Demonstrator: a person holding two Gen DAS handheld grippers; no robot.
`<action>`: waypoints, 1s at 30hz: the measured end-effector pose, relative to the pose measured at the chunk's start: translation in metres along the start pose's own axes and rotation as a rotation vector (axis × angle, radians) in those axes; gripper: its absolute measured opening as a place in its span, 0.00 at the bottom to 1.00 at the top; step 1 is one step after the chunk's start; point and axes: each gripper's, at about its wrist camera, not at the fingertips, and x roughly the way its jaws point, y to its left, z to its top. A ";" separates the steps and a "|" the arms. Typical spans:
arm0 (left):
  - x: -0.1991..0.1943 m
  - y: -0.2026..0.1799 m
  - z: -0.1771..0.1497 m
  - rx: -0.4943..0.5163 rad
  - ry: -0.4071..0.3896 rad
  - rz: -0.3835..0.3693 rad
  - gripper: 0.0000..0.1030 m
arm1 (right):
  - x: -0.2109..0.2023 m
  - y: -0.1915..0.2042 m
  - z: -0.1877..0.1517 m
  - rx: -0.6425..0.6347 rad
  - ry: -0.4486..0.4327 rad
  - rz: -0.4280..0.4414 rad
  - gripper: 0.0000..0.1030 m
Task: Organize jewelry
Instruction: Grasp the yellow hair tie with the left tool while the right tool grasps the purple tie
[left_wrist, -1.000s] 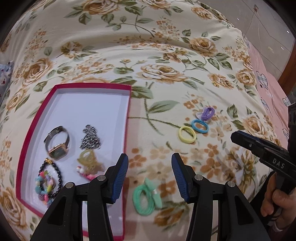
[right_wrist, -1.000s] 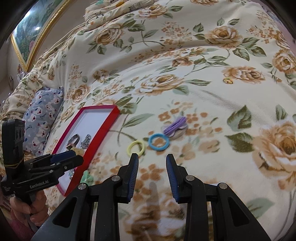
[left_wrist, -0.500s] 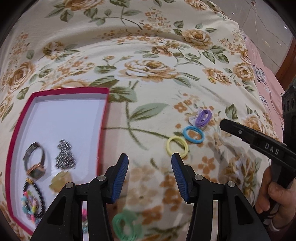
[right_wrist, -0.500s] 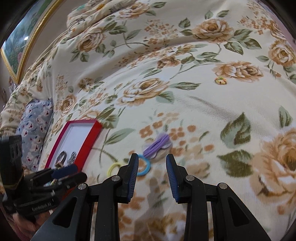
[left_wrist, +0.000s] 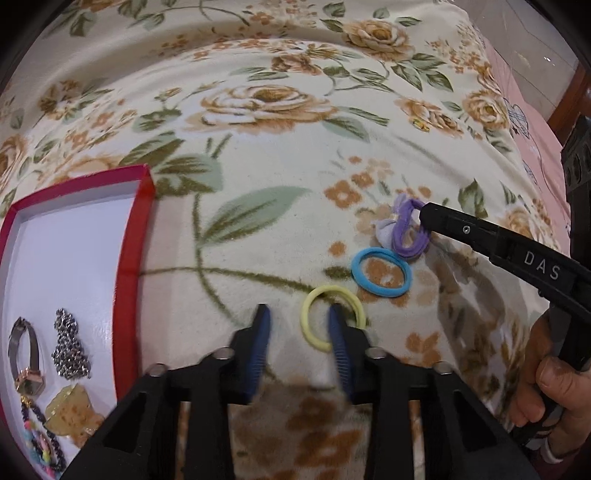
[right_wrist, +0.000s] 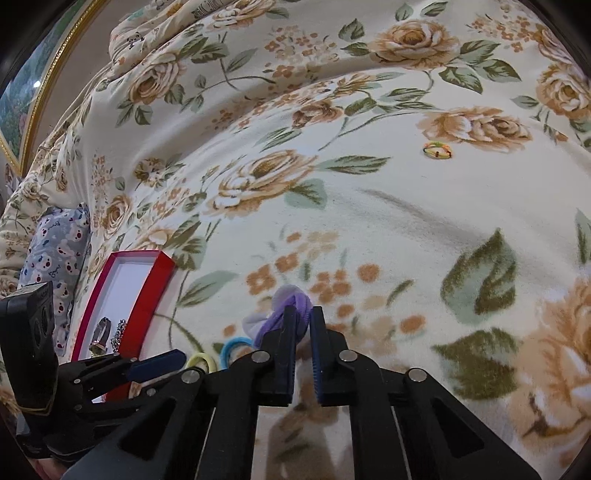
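Observation:
Three hair ties lie in a row on the floral blanket: yellow (left_wrist: 314, 334), blue (left_wrist: 380, 273) and a purple one with a pale bow (left_wrist: 404, 230). My left gripper (left_wrist: 297, 309) is low over the yellow tie with its jaws closing. Its right finger stands inside the ring, and the ring's left arc lies between the pads, untouched. My right gripper (right_wrist: 303, 311) is shut on the purple tie (right_wrist: 295, 304). From the left wrist view, its black tip (left_wrist: 424, 216) bites the loop. A red box (left_wrist: 140, 229) holds a watch (left_wrist: 26, 354), a chain (left_wrist: 68, 347), a clip and a bead bracelet.
A small multicoloured ring (right_wrist: 437, 149) lies far off on the blanket. A bear-print pillow (right_wrist: 55, 254) sits beyond the box (right_wrist: 147, 291). A framed picture (right_wrist: 22, 99) hangs at the upper left. A hand (left_wrist: 561, 391) holds the right gripper's handle.
Both grippers came down and forward to the hair ties. The left one shifted right from beside the box to the yellow tie and narrowed. The right one closed on the purple tie.

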 end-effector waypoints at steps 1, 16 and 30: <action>0.001 -0.002 0.000 0.007 -0.002 -0.002 0.12 | -0.001 0.000 0.000 -0.002 -0.002 -0.001 0.06; -0.050 0.018 -0.021 -0.040 -0.085 -0.020 0.03 | -0.033 0.032 -0.006 -0.056 -0.048 0.069 0.04; -0.115 0.072 -0.046 -0.168 -0.176 0.033 0.03 | -0.035 0.092 -0.001 -0.127 -0.057 0.182 0.04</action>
